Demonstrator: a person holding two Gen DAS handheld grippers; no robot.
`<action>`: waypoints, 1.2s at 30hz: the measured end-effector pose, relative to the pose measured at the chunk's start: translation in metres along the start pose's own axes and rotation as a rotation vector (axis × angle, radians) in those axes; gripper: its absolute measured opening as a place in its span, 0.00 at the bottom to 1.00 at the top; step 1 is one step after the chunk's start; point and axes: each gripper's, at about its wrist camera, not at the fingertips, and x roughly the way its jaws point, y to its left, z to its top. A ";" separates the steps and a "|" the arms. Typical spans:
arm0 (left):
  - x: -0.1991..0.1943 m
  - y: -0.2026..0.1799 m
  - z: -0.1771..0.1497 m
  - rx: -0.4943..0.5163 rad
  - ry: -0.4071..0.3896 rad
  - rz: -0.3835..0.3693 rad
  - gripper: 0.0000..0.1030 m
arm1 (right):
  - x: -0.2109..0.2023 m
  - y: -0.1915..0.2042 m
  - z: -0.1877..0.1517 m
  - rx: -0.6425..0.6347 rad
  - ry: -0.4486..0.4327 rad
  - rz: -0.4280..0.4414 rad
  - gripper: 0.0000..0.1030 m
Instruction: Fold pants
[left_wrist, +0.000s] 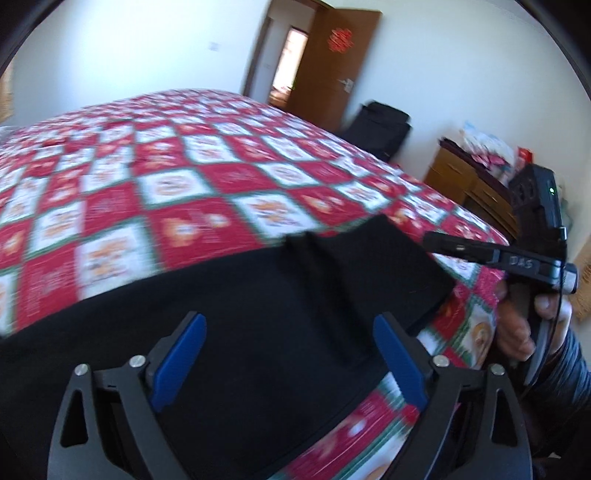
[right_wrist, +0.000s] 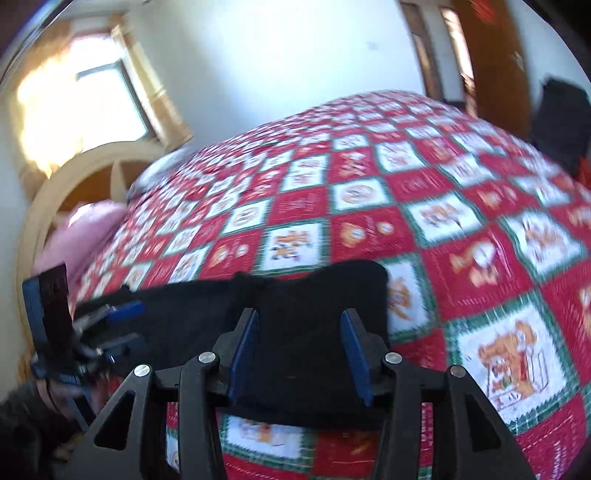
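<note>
My black fabric pants (left_wrist: 258, 332) lie flat on the bed's red, white and green checked quilt (left_wrist: 166, 192), along its near edge, one end reaching toward the near right corner. My left gripper (left_wrist: 290, 354) hangs over them with its blue-padded jaws spread wide, nothing between the pads. My right gripper (right_wrist: 299, 350) sits over the pants' end, jaws partly apart and clear of the cloth, gripping nothing.

Black-framed left claw (left_wrist: 290, 360) and right claw (right_wrist: 299, 350), blue pads (left_wrist: 399, 363), silver screws (left_wrist: 137, 361); dark ribbed sleeve (left_wrist: 561, 373).
</note>
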 end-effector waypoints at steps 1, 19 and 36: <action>0.013 -0.010 0.004 0.015 0.024 -0.006 0.84 | 0.003 -0.002 0.001 0.008 -0.008 -0.015 0.47; 0.028 -0.015 0.021 -0.118 0.019 -0.080 0.12 | -0.020 -0.041 -0.002 0.150 -0.229 -0.144 0.55; -0.030 0.037 0.002 -0.225 -0.066 -0.016 0.12 | -0.015 -0.015 -0.012 0.045 -0.206 -0.121 0.55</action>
